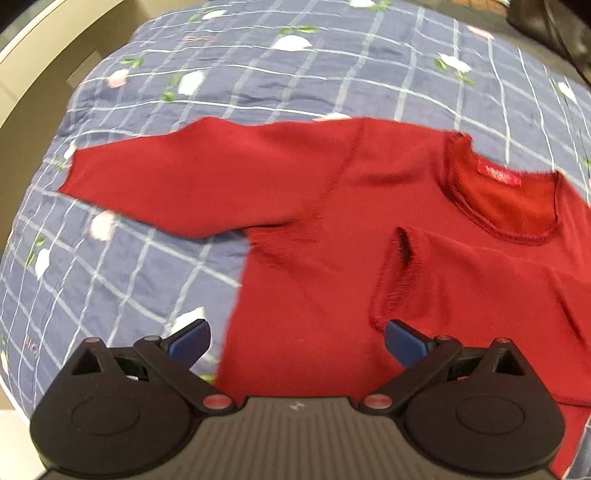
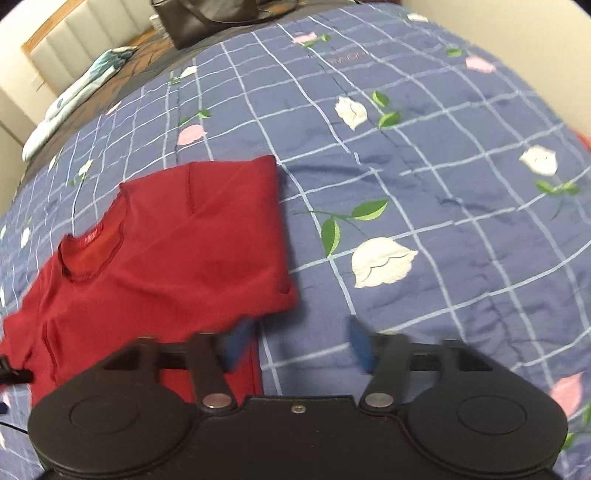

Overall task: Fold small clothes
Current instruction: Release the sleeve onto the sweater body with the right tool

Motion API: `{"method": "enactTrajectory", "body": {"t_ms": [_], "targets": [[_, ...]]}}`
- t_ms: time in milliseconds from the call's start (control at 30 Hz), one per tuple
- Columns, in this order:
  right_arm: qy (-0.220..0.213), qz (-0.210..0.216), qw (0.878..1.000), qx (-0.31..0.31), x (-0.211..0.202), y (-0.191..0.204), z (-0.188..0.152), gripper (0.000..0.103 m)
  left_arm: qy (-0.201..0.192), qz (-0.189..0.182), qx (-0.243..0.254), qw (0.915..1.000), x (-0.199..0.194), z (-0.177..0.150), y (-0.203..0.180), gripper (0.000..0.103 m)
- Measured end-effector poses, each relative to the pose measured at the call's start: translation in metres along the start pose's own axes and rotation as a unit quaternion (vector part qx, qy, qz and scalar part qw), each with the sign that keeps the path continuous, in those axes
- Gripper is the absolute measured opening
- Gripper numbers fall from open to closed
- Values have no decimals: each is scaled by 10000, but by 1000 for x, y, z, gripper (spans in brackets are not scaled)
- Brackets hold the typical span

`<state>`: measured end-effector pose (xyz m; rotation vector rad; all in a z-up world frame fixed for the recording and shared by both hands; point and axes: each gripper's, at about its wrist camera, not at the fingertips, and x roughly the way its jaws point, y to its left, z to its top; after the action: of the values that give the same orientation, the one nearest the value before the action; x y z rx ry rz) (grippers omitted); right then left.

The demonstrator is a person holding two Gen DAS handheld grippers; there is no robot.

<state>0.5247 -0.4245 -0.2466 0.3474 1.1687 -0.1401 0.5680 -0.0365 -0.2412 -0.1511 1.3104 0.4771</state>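
Note:
A small red sweater [image 1: 332,229] lies flat on a blue checked bedspread [image 1: 258,74]. In the left wrist view its left sleeve [image 1: 177,181] stretches out flat to the left, and the other sleeve [image 1: 461,266] is folded across the chest, its cuff [image 1: 395,273] below the neckline [image 1: 506,199]. My left gripper [image 1: 297,341] hovers open over the sweater's lower left edge, holding nothing. In the right wrist view the sweater [image 2: 166,258] shows its folded right side. My right gripper [image 2: 299,345] is open at the sweater's right edge, empty.
The bedspread [image 2: 443,184] with white and pink flowers extends far to the right of the sweater. A dark bag [image 2: 207,18] and a light folded cloth [image 2: 74,96] lie at the far end of the bed. A pale wall or bed frame [image 1: 33,74] borders the left.

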Motion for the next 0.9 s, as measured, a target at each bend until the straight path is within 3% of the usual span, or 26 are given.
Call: {"method": "enactTrajectory", "body": {"t_ms": [67,167,400,600,767,900], "targets": [[-8,-3,9998,-188,-10,7,-6,88,-6,-49,-243,9997,-5,-3,24,103],[71,48,9993,-364,-22,22,-17,100,89,-31,-606,9981,-4,-6,64,103],[429,139,9960,-770,-39,90,-65,102,223,237,-1494,9882,16,3,204,103],[617,-152,9960,-628,-60,166,-121,102,170,254,-1922,9809,50,34,329,103],[719,-323,9962,-371,-83,221,-170,102,142,211,-2163,9760,82,64,392,102],[841,-326,9942,-588,-93,264,-196,102,67,-72,-2332,9724,101,87,417,102]]}}
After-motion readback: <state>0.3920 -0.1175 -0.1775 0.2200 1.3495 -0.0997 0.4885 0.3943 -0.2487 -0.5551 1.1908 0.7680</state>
